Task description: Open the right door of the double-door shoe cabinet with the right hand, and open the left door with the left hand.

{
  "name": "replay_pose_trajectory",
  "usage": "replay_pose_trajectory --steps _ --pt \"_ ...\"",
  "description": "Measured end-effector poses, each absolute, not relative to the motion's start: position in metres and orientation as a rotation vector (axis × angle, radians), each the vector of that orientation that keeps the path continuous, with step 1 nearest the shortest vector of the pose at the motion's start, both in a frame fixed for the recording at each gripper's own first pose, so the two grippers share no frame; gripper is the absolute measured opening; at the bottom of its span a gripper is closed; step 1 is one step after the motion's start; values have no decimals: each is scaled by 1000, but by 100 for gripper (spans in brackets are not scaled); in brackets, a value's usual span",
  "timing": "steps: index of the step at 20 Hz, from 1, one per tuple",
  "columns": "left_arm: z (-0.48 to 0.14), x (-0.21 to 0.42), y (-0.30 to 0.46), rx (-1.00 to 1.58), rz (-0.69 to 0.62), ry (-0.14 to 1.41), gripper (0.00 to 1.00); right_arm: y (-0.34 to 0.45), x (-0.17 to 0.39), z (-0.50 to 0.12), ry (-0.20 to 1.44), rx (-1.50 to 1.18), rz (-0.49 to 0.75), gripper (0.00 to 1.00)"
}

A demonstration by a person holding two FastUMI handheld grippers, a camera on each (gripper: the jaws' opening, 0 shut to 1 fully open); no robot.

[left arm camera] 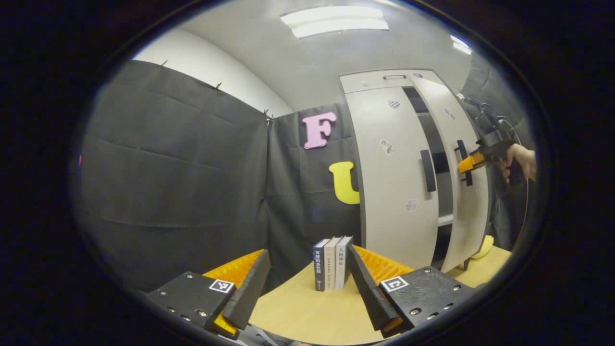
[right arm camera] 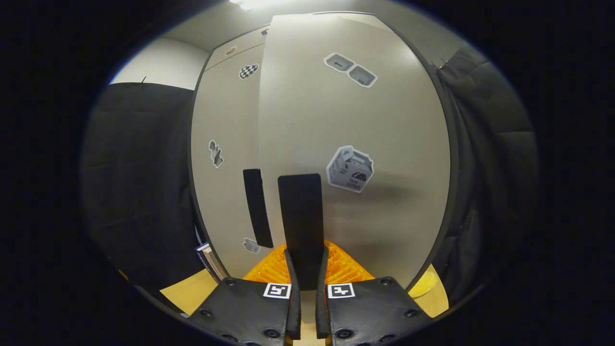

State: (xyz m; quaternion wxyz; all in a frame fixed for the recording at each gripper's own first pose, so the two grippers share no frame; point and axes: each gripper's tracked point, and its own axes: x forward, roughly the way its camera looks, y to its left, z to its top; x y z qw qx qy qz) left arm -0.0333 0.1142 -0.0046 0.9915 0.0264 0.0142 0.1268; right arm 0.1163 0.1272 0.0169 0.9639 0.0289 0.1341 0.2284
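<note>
The books' [left arm camera: 331,263] spines carry print too small to read.

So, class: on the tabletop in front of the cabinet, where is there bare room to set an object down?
Bare tabletop lies between the left gripper and the row of books. A smaller strip sits by the cabinet's foot near the yellow object. It is crowded where the books stand beside the left door and under the opened right door.
</note>
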Motion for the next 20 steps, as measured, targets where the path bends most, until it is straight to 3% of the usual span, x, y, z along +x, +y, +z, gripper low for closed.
replay_pose_trajectory --steps 20 --pt "-3 11 5 53 46 16 94 77 82 19 303 110 582 13"
